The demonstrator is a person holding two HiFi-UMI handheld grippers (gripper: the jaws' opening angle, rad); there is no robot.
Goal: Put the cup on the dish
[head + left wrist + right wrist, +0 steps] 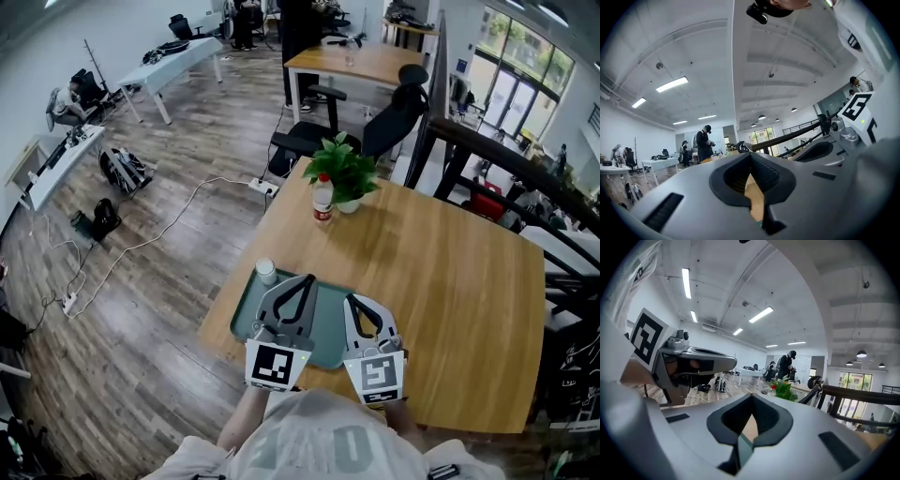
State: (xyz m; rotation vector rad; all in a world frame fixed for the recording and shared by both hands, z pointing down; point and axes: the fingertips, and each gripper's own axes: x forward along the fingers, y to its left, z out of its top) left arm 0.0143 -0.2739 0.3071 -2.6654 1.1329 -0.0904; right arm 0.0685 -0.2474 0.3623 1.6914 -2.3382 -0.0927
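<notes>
A small white cup (pixel 265 271) stands at the far left corner of the green dish (pixel 242 309), a shallow tray near the table's front left edge. Both grippers hover low over the dish, side by side and pointing away from me. My left gripper (pixel 307 278) is shut with nothing in it, its tips a short way right of the cup and apart from it. The right gripper (pixel 350 298) is also shut and holds nothing. In the left gripper view the jaws (pixel 751 154) meet at their tips; the right gripper view (pixel 752 397) shows the same. Neither gripper view shows the cup.
A potted green plant (pixel 343 172) and a bottle with a red cap (pixel 322 201) stand at the wooden table's (pixel 450 300) far edge. Office chairs, desks and floor cables lie beyond. A person (pixel 787 366) stands far off in the room.
</notes>
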